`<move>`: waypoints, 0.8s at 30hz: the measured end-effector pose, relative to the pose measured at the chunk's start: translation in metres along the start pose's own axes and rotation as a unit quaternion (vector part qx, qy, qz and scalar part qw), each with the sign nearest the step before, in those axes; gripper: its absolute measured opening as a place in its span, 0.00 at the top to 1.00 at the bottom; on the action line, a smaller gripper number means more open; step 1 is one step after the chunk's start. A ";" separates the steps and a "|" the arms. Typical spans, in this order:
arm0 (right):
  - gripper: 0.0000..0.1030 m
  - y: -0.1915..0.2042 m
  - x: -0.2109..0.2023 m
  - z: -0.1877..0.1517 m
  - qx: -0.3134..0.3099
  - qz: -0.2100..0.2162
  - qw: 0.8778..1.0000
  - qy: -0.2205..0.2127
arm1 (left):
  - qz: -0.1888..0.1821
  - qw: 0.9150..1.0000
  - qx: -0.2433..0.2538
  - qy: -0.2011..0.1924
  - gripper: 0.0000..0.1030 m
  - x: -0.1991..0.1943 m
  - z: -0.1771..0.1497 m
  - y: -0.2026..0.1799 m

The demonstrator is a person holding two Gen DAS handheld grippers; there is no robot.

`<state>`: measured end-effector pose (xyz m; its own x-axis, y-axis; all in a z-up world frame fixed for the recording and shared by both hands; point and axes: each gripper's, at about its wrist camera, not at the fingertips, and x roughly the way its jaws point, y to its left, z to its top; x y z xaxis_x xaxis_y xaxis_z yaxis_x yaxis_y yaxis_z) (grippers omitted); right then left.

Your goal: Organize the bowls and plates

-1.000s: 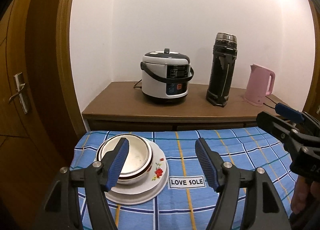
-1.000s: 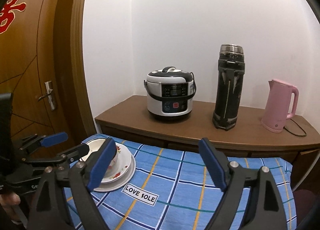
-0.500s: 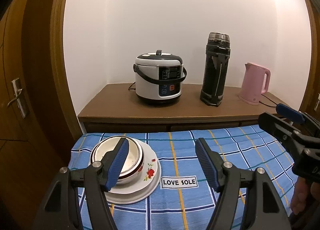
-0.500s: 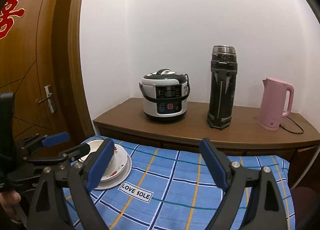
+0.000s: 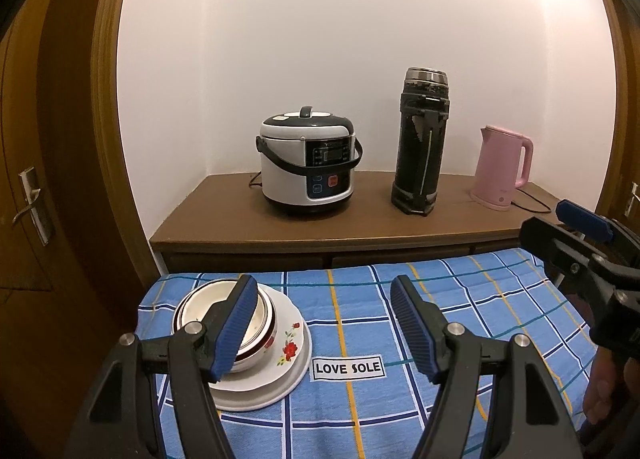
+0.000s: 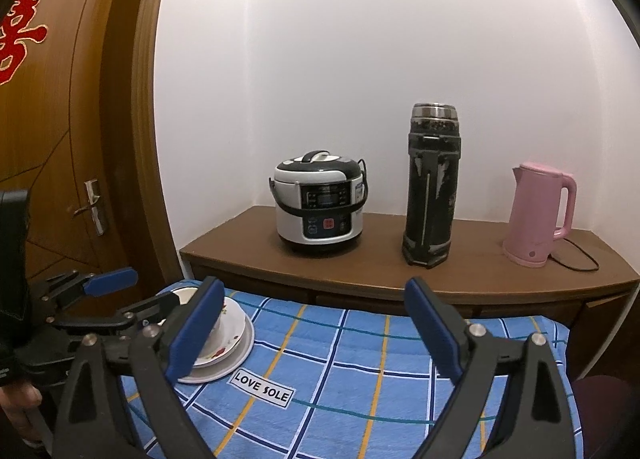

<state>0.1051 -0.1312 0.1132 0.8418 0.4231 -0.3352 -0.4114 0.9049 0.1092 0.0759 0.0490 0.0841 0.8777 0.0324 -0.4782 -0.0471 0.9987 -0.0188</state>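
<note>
Nested white bowls with dark red rims sit on a stack of white plates painted with red flowers. The stack rests on the left part of a blue checked cloth. My left gripper is open and empty, and its left finger overlaps the bowls in its own view. The right wrist view shows the left gripper at the stack's left side, partly hiding the bowls and plates. My right gripper hangs over the middle of the cloth, its jaws opening with nothing between them. It also shows as the right gripper at the right edge.
A wooden sideboard behind the table carries a rice cooker, a tall black thermos and a pink kettle with its cord. A wooden door stands at the left. A "LOVE SOLE" label lies right of the plates.
The right gripper's jaws have spread a little wider and it has drawn back slightly from the stack. The left gripper has hardly moved.
</note>
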 end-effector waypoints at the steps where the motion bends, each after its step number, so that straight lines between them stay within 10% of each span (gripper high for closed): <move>1: 0.09 0.000 0.000 0.000 -0.001 -0.001 1.000 -0.001 | -0.002 1.000 0.002 0.002 0.31 0.000 0.000 -0.001; 24: 0.06 -0.022 -0.026 0.003 0.007 -0.023 0.999 -0.025 | -0.055 0.998 0.002 -0.019 0.27 -0.011 0.017 -0.026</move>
<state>0.0937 -0.1623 0.1225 0.8767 0.3818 -0.2925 -0.3668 0.9241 0.1069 0.0759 0.0230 0.1051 0.8949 -0.0767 -0.4396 0.0534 0.9964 -0.0652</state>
